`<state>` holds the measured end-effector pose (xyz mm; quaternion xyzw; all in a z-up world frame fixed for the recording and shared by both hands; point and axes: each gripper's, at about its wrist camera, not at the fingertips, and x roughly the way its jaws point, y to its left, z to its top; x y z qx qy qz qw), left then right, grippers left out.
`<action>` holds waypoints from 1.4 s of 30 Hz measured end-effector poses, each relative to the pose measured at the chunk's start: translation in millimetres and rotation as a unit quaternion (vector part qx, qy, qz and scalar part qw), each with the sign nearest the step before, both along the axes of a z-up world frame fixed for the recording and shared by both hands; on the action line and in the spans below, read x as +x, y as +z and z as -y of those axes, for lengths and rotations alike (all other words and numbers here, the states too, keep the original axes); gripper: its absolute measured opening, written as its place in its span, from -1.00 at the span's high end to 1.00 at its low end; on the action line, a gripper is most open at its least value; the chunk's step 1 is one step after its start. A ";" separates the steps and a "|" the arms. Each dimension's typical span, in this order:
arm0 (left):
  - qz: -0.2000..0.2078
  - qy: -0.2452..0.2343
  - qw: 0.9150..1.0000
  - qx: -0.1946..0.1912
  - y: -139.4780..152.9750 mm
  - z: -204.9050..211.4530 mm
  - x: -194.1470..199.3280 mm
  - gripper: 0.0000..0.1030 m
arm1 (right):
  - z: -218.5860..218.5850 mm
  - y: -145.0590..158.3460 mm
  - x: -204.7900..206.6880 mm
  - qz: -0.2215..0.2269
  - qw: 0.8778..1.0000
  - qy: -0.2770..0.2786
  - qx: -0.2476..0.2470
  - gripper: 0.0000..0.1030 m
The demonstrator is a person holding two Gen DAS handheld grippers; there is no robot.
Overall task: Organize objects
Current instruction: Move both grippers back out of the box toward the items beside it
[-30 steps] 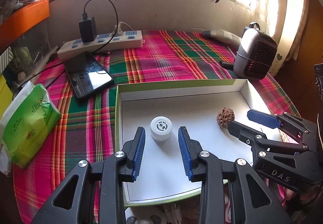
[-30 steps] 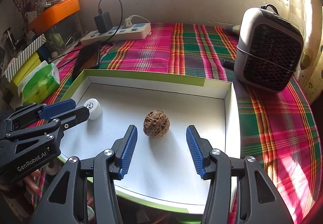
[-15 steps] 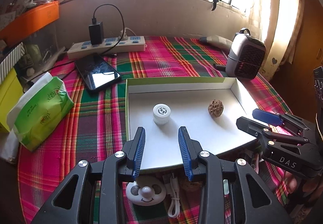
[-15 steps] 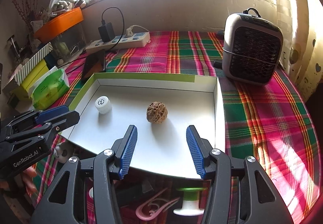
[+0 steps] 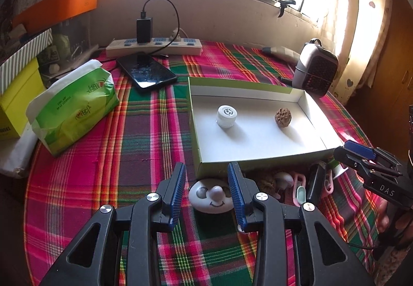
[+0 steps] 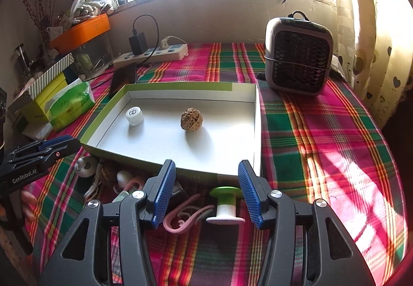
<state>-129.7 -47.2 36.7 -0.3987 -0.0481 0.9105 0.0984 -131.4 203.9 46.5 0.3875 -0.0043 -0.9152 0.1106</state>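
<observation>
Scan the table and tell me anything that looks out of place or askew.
The white tray holds only a small white bottle and a walnut. The rest lies in a loose heap against its near wall: a panda-face toy, pink clips, a green-topped spool. Nothing looks spilled or broken.

Left gripper [image 5: 207, 189]: jaws parted, nothing between the pads; pointing forward and down at a slant.
Left fingers [image 5: 178, 191]: black arms with ribbed blue pads, standing level with each other, near edge of the left wrist view.
Left gripper, seen from the right [image 6: 55, 148]: at the far left edge, side-on, blue pad uppermost.
Right gripper [image 6: 206, 193]: jaws parted wide, pads touching nothing; also slanting down.
Right gripper, seen from the left [image 5: 357, 154]: at the right edge, side-on.
Hand [image 6: 27, 199]: fingertips show under the left gripper's body.
</observation>
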 end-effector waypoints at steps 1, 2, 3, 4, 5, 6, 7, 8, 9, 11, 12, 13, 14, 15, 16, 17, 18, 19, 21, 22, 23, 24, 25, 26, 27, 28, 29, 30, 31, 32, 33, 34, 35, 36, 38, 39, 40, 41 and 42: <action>0.002 0.001 1.000 -0.002 -1.4 1.4 1.8 0.37 | -2.5 -0.7 2.4 0.000 1.000 -0.003 0.000 -0.01; 0.002 0.002 1.000 -0.002 -2.2 2.7 3.3 0.37 | -5.2 -1.0 5.0 -0.001 1.000 -0.006 -0.002 0.00; 0.001 0.003 1.000 0.001 -3.0 4.6 4.6 0.37 | -7.8 -1.4 7.5 -0.001 1.000 -0.009 -0.006 -0.01; 0.004 0.003 1.000 0.003 -4.6 6.5 5.2 0.37 | -10.6 -2.3 9.6 0.000 1.000 -0.010 -0.009 -0.01; 0.006 0.005 1.000 0.004 -6.1 8.0 5.6 0.37 | -13.1 -3.1 11.3 0.000 1.000 -0.012 -0.010 -0.01; 0.008 0.006 1.000 0.005 -7.6 9.2 6.1 0.36 | -15.5 -3.9 13.1 0.001 1.000 -0.015 -0.010 -0.01; 0.011 0.009 1.000 0.006 -9.1 10.2 6.0 0.35 | -18.0 -4.6 15.1 0.002 1.000 -0.018 -0.009 -0.01; 0.013 0.012 1.000 0.007 -10.3 11.3 5.6 0.34 | -20.4 -5.0 17.0 0.002 1.000 -0.021 -0.008 -0.01; 0.015 0.013 1.000 0.010 -11.6 12.1 5.5 0.33 | -22.1 -5.5 18.5 0.002 1.000 -0.023 -0.008 -0.01; 0.019 0.013 1.000 0.015 -14.5 13.2 5.2 0.33 | -25.6 -7.1 22.0 0.004 1.000 -0.026 -0.008 -0.01; 0.021 0.013 1.000 0.018 -16.0 13.3 5.1 0.33 | -26.7 -8.5 23.6 0.005 1.000 -0.028 -0.008 -0.01; 0.023 0.012 0.999 0.020 -17.1 13.2 5.2 0.32 | -27.9 -10.2 24.5 0.008 0.999 -0.029 -0.009 -0.01; 0.025 0.011 0.999 0.023 -17.8 13.0 4.9 0.32 | -28.5 -12.1 25.1 0.012 0.999 -0.030 -0.010 -0.01; 0.025 0.010 0.999 0.024 -18.0 12.7 5.0 0.32 | -28.7 -14.2 25.9 0.014 0.999 -0.030 -0.011 -0.01; 0.025 0.008 0.999 0.025 -18.3 12.9 4.9 0.32 | -29.2 -16.2 26.1 0.017 0.999 -0.030 -0.013 -0.01; 0.026 0.008 0.999 0.026 -18.4 12.9 4.9 0.31 | -28.8 -17.8 25.7 0.020 0.999 -0.029 -0.013 -0.01; 0.026 0.008 0.999 0.027 -18.6 13.0 5.1 0.31 | -28.4 -19.3 25.7 0.022 0.999 -0.029 -0.013 -0.01; 0.026 0.007 0.999 0.028 -19.2 13.2 5.1 0.31 | -28.0 -20.3 25.4 0.024 0.999 -0.028 -0.014 -0.01; 0.030 0.007 0.999 0.036 -20.7 14.1 4.6 0.29 | -26.2 -21.8 24.5 0.025 0.999 -0.024 -0.014 -0.01; 0.032 0.006 0.999 0.039 -21.8 13.9 4.2 0.28 | -25.5 -22.7 23.8 0.026 0.999 -0.023 -0.014 -0.01; 0.033 0.006 0.999 0.042 -22.4 13.4 4.0 0.27 | -24.9 -23.3 22.7 0.028 0.999 -0.021 -0.016 -0.01; 0.033 0.006 0.999 0.041 -22.5 12.5 4.2 0.27 | -24.3 -24.0 21.3 0.030 0.999 -0.020 -0.018 -0.01; 0.032 0.003 0.999 0.039 -22.7 11.1 4.5 0.27 | -23.5 -24.6 20.4 0.032 0.999 -0.018 -0.020 -0.01; 0.033 0.000 0.999 0.038 -23.2 9.7 4.4 0.27 | -23.0 -25.3 19.2 0.032 0.999 -0.017 -0.021 -0.01; 0.034 -0.002 0.999 0.039 -23.6 9.0 4.1 0.26 | -22.6 -26.1 17.7 0.035 0.999 -0.017 -0.021 -0.01; 0.034 -0.004 0.999 0.039 -24.0 8.4 3.9 0.26 | -22.2 -26.4 16.5 0.036 0.999 -0.018 -0.021 -0.01; 0.035 -0.006 0.999 0.039 -24.4 7.6 3.4 0.26 | -22.1 -26.6 15.3 0.037 0.999 -0.018 -0.022 -0.01; 0.036 -0.007 0.999 0.040 -24.9 7.1 2.9 0.26 | -22.5 -26.8 14.0 0.039 0.999 -0.021 -0.025 -0.01; 0.037 -0.008 0.998 0.041 -25.4 6.8 2.4 0.26 | -23.4 -27.2 12.5 0.041 0.998 -0.023 -0.029 -0.01; 0.038 -0.009 0.998 0.041 -26.1 6.5 1.6 0.25 | -23.9 -27.5 11.1 0.043 0.998 -0.024 -0.035 -0.01; 0.040 -0.009 0.998 0.042 -26.6 5.9 0.7 0.25 | -24.0 -28.0 9.7 0.046 0.998 -0.024 -0.039 -0.01; 0.041 -0.009 0.998 0.042 -26.7 5.2 -0.2 0.25 | -24.4 -28.1 8.5 0.046 0.998 -0.026 -0.042 -0.01; 0.041 -0.010 0.998 0.041 -26.9 4.1 -0.8 0.25 | -24.7 -28.1 7.4 0.045 0.998 -0.027 -0.043 -0.01; 0.042 -0.011 0.998 0.041 -27.2 3.6 -1.1 0.25 | -24.6 -27.7 6.1 0.046 0.998 -0.029 -0.043 -0.01; 0.043 -0.014 0.998 0.041 -28.0 2.5 -2.0 0.25 | -24.7 -26.8 3.8 0.047 0.998 -0.034 -0.040 -0.01; 0.044 -0.014 0.998 0.041 -28.6 2.0 -2.5 0.24 | -24.6 -26.7 3.2 0.045 0.998 -0.035 -0.037 -0.01; 0.045 -0.014 0.998 0.041 -29.1 1.8 -3.1 0.24 | -24.7 -26.5 2.7 0.043 0.998 -0.037 -0.035 -0.01; 0.046 -0.015 0.998 0.042 -29.8 1.5 -3.9 0.24 | -25.6 -26.6 2.1 0.043 0.998 -0.040 -0.035 -0.01; 0.046 -0.014 0.998 0.040 -30.1 1.0 -4.7 0.25 | -26.9 -26.9 1.1 0.044 0.997 -0.043 -0.037 -0.01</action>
